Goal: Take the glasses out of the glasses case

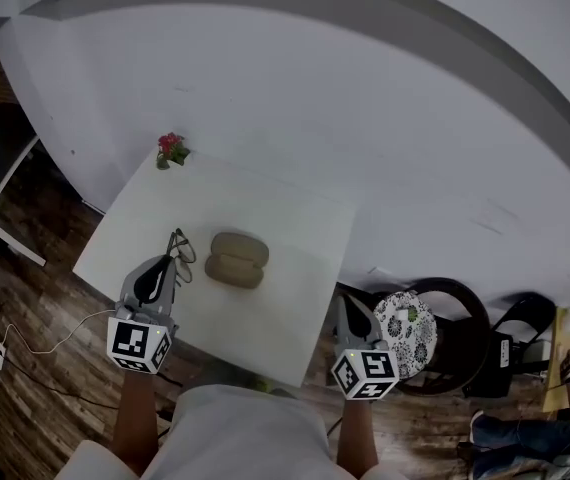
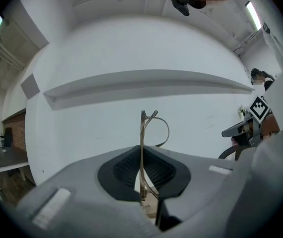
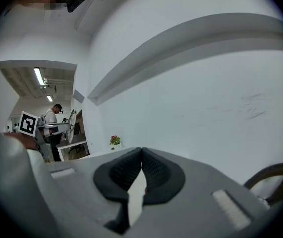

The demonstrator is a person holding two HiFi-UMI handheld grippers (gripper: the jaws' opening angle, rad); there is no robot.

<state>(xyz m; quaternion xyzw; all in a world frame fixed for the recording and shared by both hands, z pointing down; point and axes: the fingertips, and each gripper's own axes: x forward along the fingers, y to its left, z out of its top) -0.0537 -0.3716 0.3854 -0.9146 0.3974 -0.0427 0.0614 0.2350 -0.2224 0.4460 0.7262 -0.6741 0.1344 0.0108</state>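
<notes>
Here, we are pinching the glasses in the left gripper; its jaws are closing thinly on the frame's folded metal arm, with a lens rim standing above the pads. The glasses are hanging over the white table's left part, just left of the tan glasses case and apart from it (the case is lying open, both halves showing). Further right, we are holding the right gripper off the table's near corner; its jaws are pressing together on nothing, beside a chair with a patterned cushion.
</notes>
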